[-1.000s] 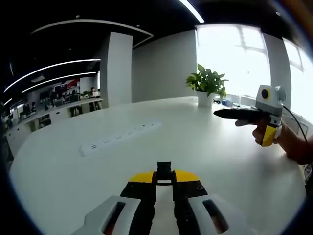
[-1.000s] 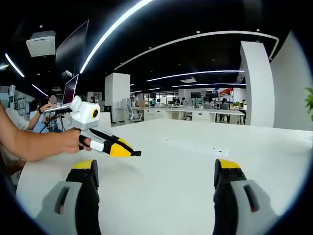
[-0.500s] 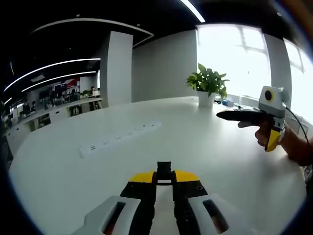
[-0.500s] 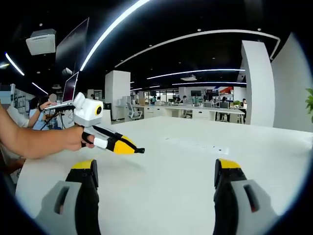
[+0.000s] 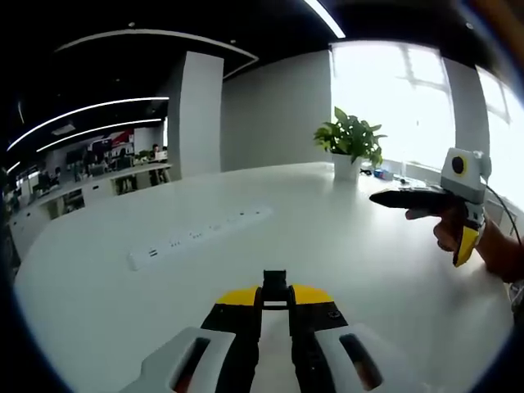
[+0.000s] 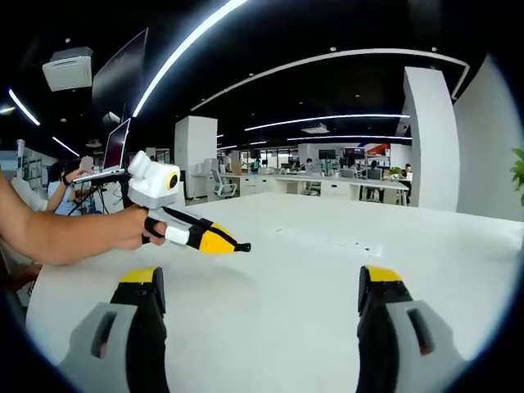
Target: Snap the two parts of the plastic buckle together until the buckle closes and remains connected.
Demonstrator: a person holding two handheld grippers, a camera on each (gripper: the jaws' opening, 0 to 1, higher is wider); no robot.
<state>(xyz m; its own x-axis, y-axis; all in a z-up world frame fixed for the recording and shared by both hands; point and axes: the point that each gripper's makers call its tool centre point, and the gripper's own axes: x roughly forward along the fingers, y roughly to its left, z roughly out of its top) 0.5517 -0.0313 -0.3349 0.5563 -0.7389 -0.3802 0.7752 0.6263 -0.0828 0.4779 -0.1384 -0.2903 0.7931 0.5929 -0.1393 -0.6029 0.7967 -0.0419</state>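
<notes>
Black buckle part pinched by left hand-held gripper above white table; right hand-held gripper spread, empty. Next: grasp mating part, not located.

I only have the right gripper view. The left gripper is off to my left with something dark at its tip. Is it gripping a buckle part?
Observer: Yes. In the left gripper view, the left gripper is shut on a small black buckle part that sticks out past its yellow tips.
Operator: Anything on the table ahead of it?
Observer: A white power strip lies on the white table, ahead and to the left of those jaws and apart from them.
Operator: How does my gripper look from there?
Observer: The right gripper, held in a hand, hovers above the table at the right of that view, just right of a potted plant.
</notes>
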